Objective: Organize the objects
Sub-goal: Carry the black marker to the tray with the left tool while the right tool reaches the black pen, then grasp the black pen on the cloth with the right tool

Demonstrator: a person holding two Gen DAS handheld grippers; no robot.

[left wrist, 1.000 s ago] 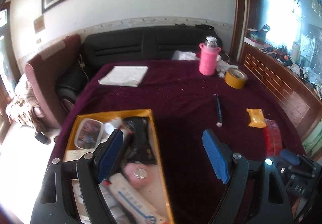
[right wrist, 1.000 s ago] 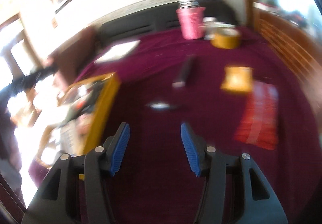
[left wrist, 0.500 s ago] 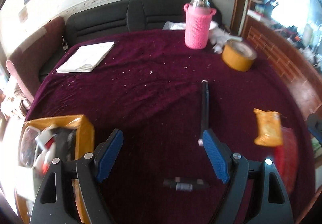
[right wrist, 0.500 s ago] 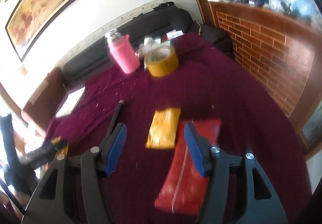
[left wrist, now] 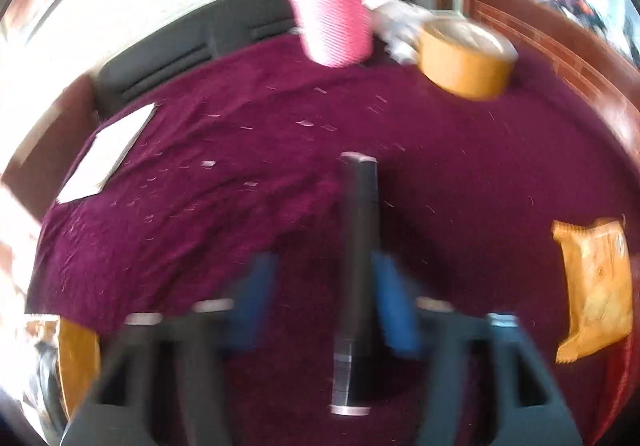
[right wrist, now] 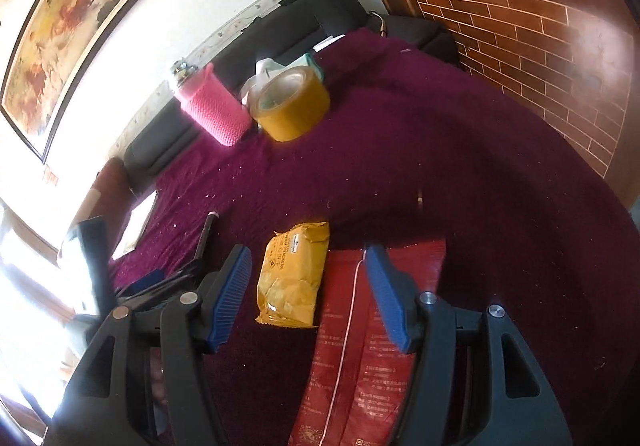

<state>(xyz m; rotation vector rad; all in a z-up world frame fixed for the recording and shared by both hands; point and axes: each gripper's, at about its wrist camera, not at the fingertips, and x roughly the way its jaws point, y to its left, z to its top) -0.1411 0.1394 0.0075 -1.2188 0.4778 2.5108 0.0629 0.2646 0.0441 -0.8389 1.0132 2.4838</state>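
Observation:
A long black pen-like stick [left wrist: 358, 246] lies on the maroon tablecloth [left wrist: 240, 205], between the fingers of my left gripper [left wrist: 326, 298], close to the right finger. That gripper is open and blurred. My right gripper [right wrist: 308, 290] is open, low over a yellow cracker packet [right wrist: 294, 274] and a red packet [right wrist: 360, 346]. The cracker packet also shows at the right in the left wrist view [left wrist: 592, 286]. The black stick shows small at the left in the right wrist view [right wrist: 204, 234].
A pink-sleeved bottle [left wrist: 332, 1], a roll of yellow tape [left wrist: 464, 57] and white tissues [left wrist: 396, 25] stand at the far side. White paper [left wrist: 108, 153] lies far left. The yellow box's corner [left wrist: 76, 362] is at bottom left. A wooden wall [right wrist: 540, 45] bounds the right.
My left gripper has moved forward from the yellow box to straddle the black stick. My right gripper has swung right and come down over the cracker packet and red packet.

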